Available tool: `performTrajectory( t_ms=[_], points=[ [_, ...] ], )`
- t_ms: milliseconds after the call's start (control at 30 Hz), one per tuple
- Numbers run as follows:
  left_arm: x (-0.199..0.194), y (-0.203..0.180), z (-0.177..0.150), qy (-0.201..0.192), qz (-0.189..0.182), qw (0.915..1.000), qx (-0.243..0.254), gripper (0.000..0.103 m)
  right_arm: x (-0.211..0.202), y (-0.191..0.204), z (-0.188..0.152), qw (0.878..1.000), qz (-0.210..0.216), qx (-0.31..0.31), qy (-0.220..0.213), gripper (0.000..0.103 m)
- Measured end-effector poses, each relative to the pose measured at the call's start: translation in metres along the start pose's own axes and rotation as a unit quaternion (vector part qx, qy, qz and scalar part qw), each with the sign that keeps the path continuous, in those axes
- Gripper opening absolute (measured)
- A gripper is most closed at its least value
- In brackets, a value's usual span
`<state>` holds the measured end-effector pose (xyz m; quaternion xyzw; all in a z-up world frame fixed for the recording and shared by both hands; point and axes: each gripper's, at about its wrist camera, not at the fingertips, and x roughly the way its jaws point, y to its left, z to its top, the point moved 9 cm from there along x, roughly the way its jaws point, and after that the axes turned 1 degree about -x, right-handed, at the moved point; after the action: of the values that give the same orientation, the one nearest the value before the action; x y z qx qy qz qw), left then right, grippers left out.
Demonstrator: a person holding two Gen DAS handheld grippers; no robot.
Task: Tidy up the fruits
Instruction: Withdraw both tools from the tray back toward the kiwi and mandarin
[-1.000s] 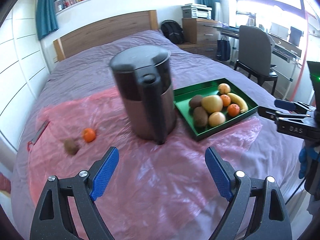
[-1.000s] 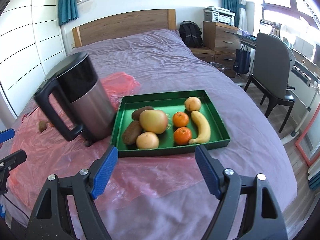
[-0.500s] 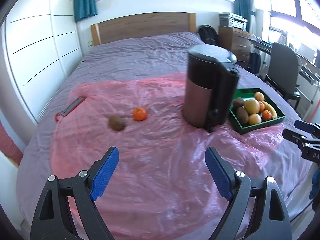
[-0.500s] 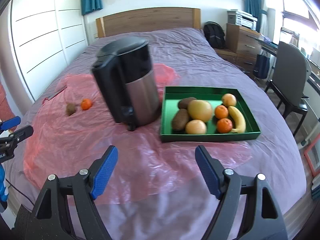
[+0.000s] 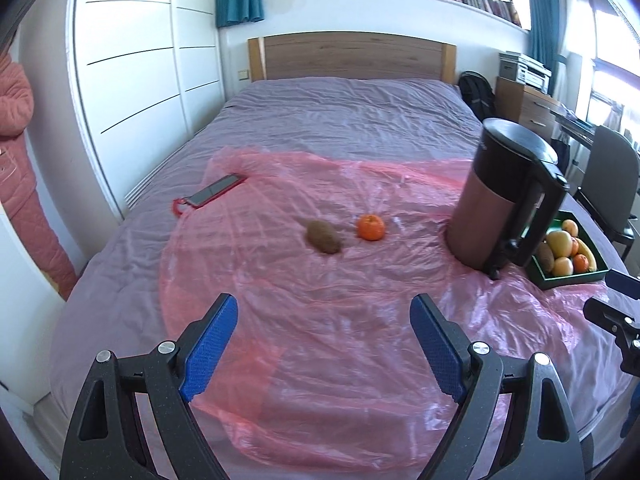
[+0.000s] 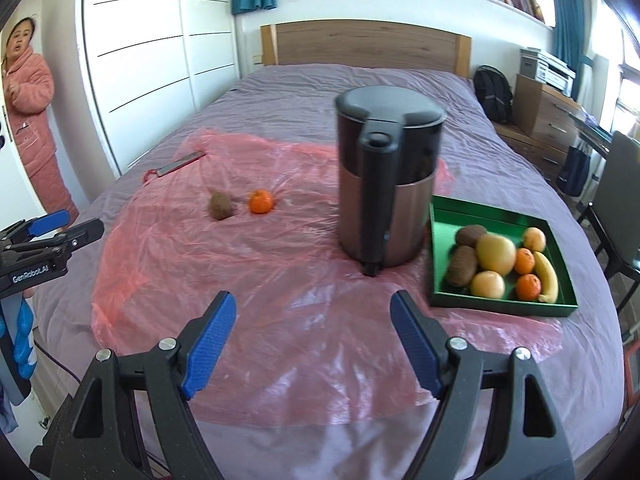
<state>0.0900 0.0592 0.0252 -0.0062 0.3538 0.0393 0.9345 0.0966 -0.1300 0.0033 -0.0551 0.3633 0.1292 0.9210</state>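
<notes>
A brown kiwi (image 5: 323, 237) and an orange tangerine (image 5: 371, 227) lie loose on the pink plastic sheet (image 5: 328, 320) on the bed; they also show in the right wrist view as the kiwi (image 6: 221, 205) and tangerine (image 6: 261, 201). A green tray (image 6: 500, 307) at the right holds several fruits, among them a banana (image 6: 547, 277) and two kiwis; the tray also shows in the left wrist view (image 5: 576, 280). My left gripper (image 5: 323, 346) is open and empty, short of the loose fruits. My right gripper (image 6: 313, 340) is open and empty, in front of the kettle.
A black and copper kettle (image 6: 386, 184) stands between the loose fruits and the tray. A phone in a red case (image 5: 212, 194) lies at the sheet's far left edge. A person in pink (image 6: 30, 92) stands at the left. A chair (image 5: 612, 184) stands right of the bed.
Both grippers have swung to the left: the kettle and tray slid toward the right of each view and the loose kiwi and tangerine came toward the centre. Both stay open.
</notes>
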Motion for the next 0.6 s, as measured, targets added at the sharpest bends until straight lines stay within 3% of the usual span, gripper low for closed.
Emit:
performTrajectory(
  t_ms=[600],
  points=[
    [0.048, 0.098, -0.022, 0.031, 0.055, 0.9967, -0.05, 0.085, 0.05, 0.072, 0.004, 0.997, 0.039, -0.044, 0.04, 0.103]
  ],
)
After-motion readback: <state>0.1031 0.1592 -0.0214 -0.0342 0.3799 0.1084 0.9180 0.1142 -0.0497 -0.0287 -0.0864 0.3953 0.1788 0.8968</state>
